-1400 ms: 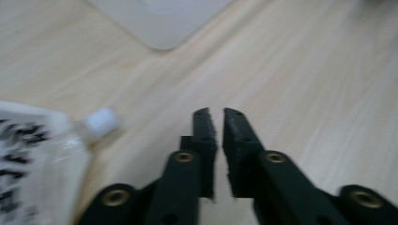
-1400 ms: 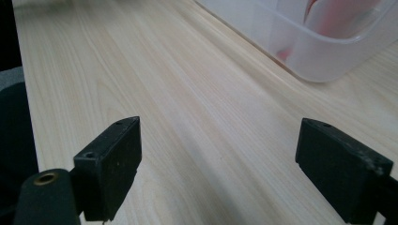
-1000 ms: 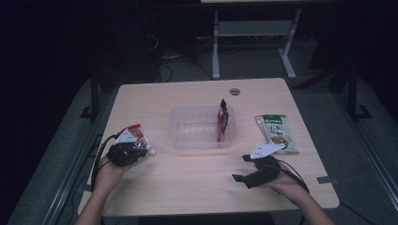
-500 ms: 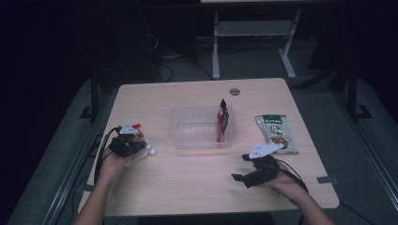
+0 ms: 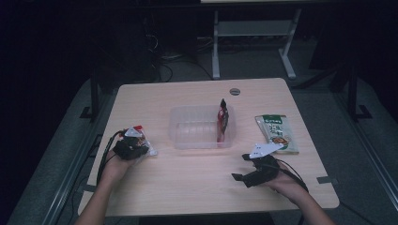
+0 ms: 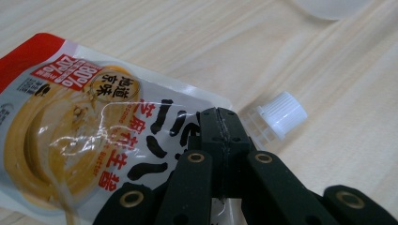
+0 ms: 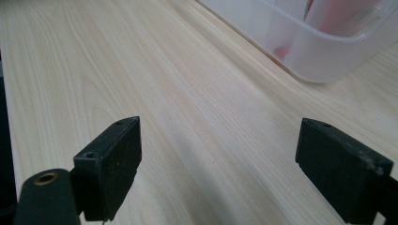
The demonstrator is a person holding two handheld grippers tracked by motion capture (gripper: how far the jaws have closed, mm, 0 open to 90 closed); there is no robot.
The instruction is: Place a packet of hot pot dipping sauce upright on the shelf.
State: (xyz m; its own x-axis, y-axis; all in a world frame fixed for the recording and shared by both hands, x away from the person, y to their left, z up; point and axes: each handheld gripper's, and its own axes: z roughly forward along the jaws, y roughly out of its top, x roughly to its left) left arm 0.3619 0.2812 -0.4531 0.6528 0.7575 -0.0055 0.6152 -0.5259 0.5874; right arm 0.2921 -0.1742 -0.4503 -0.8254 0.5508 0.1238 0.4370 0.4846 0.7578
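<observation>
Left gripper has its jaws clamped on the sauce pouch near its white cap, left of the clear tub. I'd lift slowly so it doesn't slip. Right gripper idles, jaws wide apart.

From my high view the small red-and-white sauce pouch mostly covered by my left gripper, its print too small to read, pouch edge cut off in my left gripper view, clear plastic tub cropped at my right gripper view's top, red packet inside a blur
</observation>
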